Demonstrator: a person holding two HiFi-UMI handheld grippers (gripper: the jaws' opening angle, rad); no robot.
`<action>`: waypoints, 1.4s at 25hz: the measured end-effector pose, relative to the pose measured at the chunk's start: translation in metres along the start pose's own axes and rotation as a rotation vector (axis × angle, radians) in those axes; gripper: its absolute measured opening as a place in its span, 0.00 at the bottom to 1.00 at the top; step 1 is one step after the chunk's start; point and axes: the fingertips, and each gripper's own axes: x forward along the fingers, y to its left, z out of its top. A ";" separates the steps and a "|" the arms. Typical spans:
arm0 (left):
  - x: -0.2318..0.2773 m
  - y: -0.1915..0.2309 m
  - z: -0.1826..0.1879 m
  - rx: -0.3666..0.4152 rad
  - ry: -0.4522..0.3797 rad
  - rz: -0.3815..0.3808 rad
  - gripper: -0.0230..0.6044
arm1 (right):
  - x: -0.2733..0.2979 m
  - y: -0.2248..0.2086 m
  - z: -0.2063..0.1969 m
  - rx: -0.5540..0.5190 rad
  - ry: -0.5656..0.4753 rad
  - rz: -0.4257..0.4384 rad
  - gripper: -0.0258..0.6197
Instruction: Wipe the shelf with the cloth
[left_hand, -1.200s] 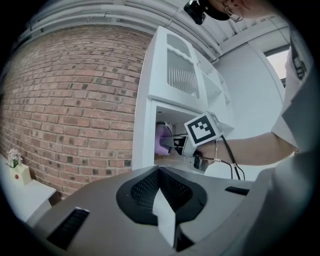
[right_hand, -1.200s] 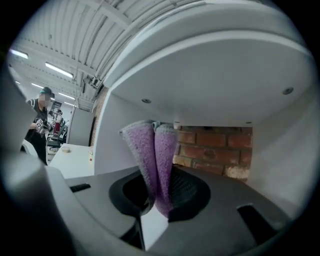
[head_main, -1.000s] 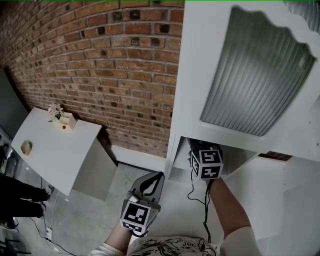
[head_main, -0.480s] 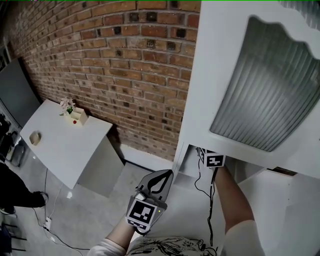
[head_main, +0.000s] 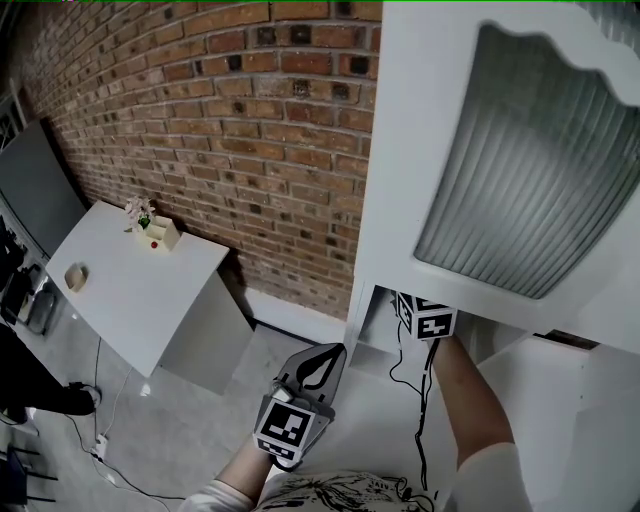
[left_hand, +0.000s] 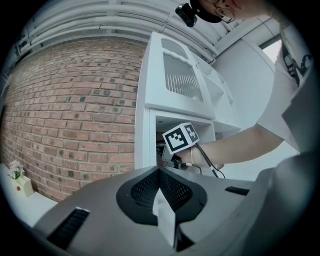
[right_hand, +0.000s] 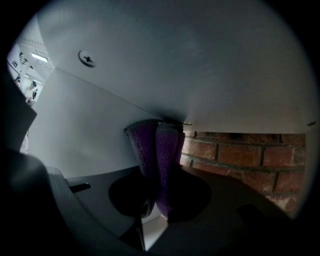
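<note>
Purple cloth (right_hand: 165, 150), clamped in the right tongs (right_hand: 152, 205), presses into the shelf (head_main: 372, 338) recess under the cabinet (head_main: 400, 200) door. The left tongs (left_hand: 161, 200), closed together and empty, hang outside. Dragging against the panel may tug the cloth loose.

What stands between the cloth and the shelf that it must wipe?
Nothing visible does. The right gripper is shut on the cloth, and the end of the cloth meets the white shelf.
</note>
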 end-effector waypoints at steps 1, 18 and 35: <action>-0.001 -0.002 0.000 0.006 0.001 -0.004 0.06 | -0.004 0.003 0.001 -0.008 -0.003 0.004 0.16; -0.018 -0.031 -0.008 -0.003 0.019 -0.030 0.06 | -0.071 0.065 0.007 -0.001 -0.011 0.081 0.16; -0.054 -0.052 -0.015 -0.009 0.031 -0.021 0.06 | -0.131 0.117 0.009 -0.085 -0.025 0.185 0.16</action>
